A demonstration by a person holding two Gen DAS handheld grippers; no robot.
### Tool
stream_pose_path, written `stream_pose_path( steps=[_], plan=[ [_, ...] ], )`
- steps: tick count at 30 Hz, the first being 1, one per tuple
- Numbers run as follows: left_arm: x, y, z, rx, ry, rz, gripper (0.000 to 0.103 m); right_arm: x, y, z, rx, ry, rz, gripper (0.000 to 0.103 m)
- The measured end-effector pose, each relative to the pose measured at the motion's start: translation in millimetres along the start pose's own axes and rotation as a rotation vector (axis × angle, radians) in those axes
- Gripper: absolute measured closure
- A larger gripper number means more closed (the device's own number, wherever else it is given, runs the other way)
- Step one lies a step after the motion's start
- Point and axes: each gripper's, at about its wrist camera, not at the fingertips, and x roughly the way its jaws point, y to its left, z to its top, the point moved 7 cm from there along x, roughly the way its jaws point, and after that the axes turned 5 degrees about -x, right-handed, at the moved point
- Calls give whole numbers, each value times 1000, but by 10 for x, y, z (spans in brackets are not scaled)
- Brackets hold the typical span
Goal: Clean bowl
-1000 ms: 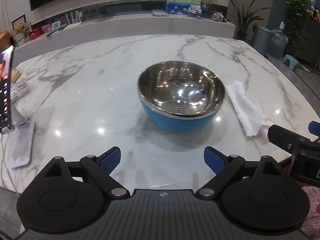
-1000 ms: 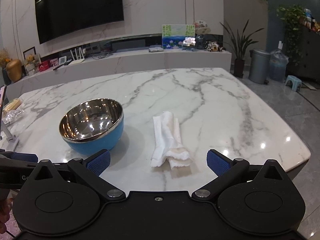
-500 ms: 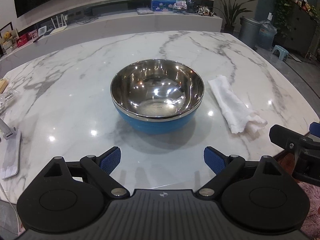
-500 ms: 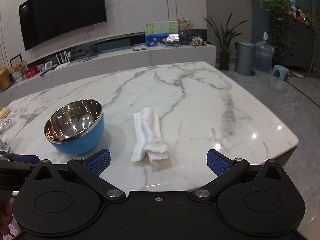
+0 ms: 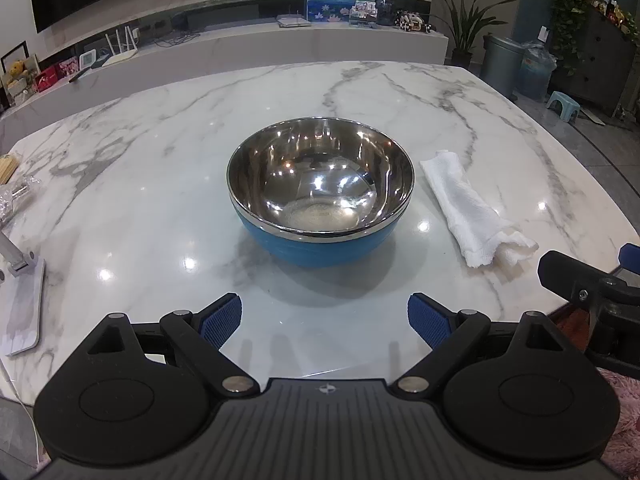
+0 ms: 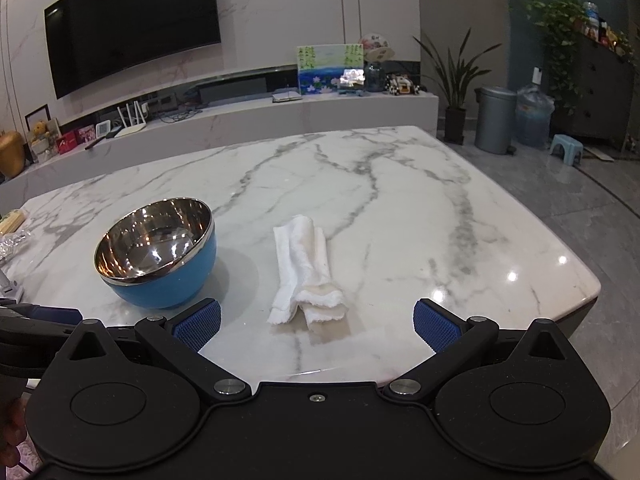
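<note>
Left gripper [image 5: 325, 320]: jaws spread wide, empty; two fingers tipped with blue cross-hatched pads [image 5: 222, 317] on black matte arms. Right gripper [image 6: 317, 324]: jaws likewise wide apart, empty, with the same textured blue pads [image 6: 199, 322]. One bowl [image 5: 320, 190], round, polished steel inside, smooth blue outside, stands upright on the glossy grey-veined marble table [image 5: 140, 200], directly ahead of the left gripper. One white terry cloth [image 6: 306, 276], loosely rolled, lies just beside the bowl, ahead of the right gripper.
</note>
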Motion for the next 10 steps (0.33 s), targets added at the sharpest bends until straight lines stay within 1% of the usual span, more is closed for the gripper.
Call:
stream_pose_path(
  steps=[10],
  plan=[
    [-1, 38, 2, -9, 1, 12, 12, 18, 12, 5, 1, 4, 5, 1]
  ],
)
